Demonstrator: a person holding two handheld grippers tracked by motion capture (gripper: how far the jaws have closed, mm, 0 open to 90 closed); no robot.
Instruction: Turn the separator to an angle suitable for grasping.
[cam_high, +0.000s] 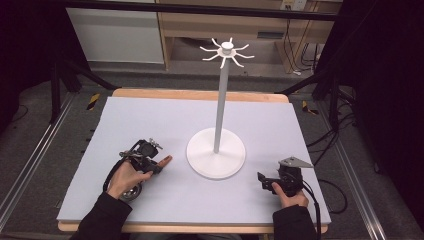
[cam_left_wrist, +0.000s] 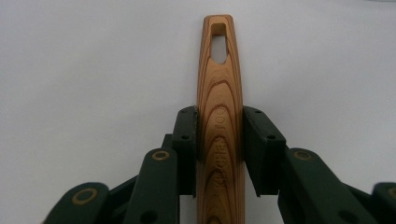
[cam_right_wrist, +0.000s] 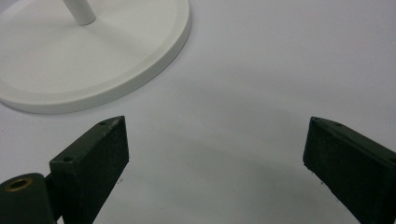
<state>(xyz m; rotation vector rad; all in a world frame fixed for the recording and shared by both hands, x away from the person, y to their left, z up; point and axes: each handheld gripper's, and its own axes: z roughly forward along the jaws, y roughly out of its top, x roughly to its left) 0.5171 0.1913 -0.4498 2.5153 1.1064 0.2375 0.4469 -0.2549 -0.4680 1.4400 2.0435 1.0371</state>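
Observation:
A wooden utensil handle (cam_left_wrist: 219, 84) with a slot hole at its tip lies low over the lavender table (cam_high: 150, 120). My left gripper (cam_left_wrist: 219, 135) is shut on it, one pad pressed on each side. In the high view the left gripper (cam_high: 155, 165) sits left of centre, and the handle's tip (cam_high: 166, 160) points toward the white stand's round base (cam_high: 200, 162). Under the left hand a round metal part (cam_high: 132, 193) shows; I cannot tell what it belongs to. My right gripper (cam_right_wrist: 215, 140) is open with bare table between its jaws, right of the base (cam_right_wrist: 93, 60).
The stand's thin pole (cam_high: 220, 110) rises from the base to a ring of white hooks (cam_high: 227, 50). The right gripper (cam_high: 262, 181) rests near the front right of the table. Cables lie on the floor to the right, and wooden furniture stands behind the table.

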